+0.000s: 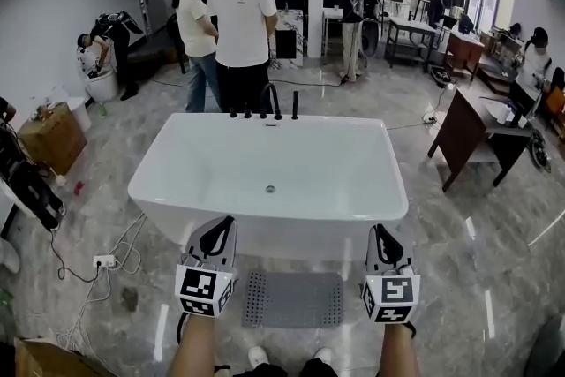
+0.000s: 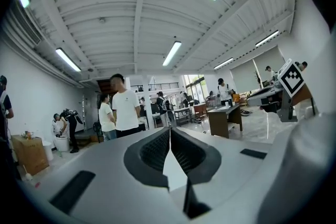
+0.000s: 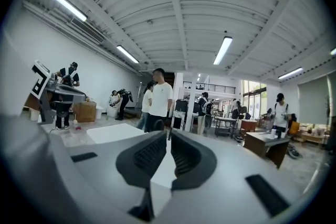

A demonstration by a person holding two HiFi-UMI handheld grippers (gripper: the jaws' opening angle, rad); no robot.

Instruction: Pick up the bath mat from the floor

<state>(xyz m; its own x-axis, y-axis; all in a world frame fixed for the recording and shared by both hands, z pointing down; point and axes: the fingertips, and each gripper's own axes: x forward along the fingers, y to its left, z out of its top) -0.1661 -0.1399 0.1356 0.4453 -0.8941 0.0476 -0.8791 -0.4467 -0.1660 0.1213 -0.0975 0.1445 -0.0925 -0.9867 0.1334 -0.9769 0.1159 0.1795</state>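
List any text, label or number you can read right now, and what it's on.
No readable text in any view.
Left gripper: only a black-and-white square marker pattern, no letters.
Right gripper: the same, pattern only.
White T-shirt: any chest mark is too small to read.
Cardboard box: no legible print.
Bath mat and tub: no print visible.
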